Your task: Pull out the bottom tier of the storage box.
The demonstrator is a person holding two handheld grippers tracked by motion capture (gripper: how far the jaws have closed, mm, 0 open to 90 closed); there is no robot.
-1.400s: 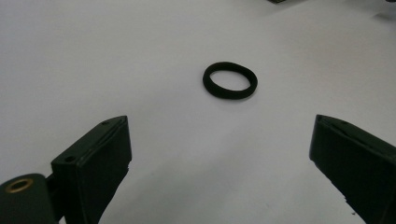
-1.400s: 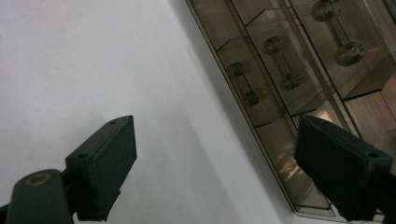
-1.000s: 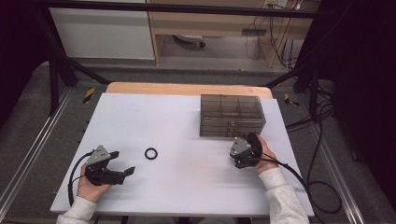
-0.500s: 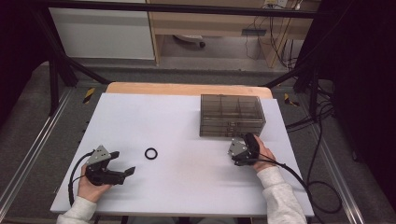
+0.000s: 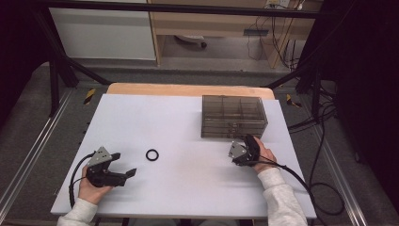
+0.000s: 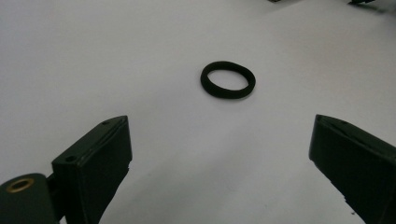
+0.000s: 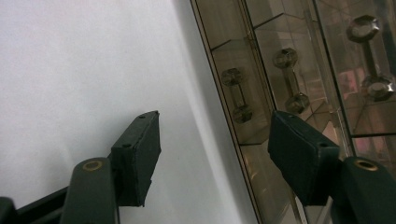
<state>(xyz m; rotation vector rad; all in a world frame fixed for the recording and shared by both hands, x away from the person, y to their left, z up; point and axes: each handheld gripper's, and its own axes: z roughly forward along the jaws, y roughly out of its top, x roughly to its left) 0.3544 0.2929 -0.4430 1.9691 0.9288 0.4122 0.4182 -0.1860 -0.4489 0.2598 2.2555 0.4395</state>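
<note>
Right gripper (image 5: pixel 245 147) has turned since a second ago and now points at the drawer box, while the left one hasn't budged.

Its matte black jaws stand apart, right up at the front of the smoky, see-through plastic drawer box (image 5: pixel 234 115), where faceted dumbbell-shaped handles (image 7: pixel 289 79) glint on the drawer faces. Over at the near left, the left gripper (image 5: pixel 123 173) rests low on the smooth white table (image 5: pixel 188 188), jaws spread wide, aimed at a small black ring (image 5: pixel 152 155) lying flat just ahead of it, untouched, looking soft and matte.
</note>
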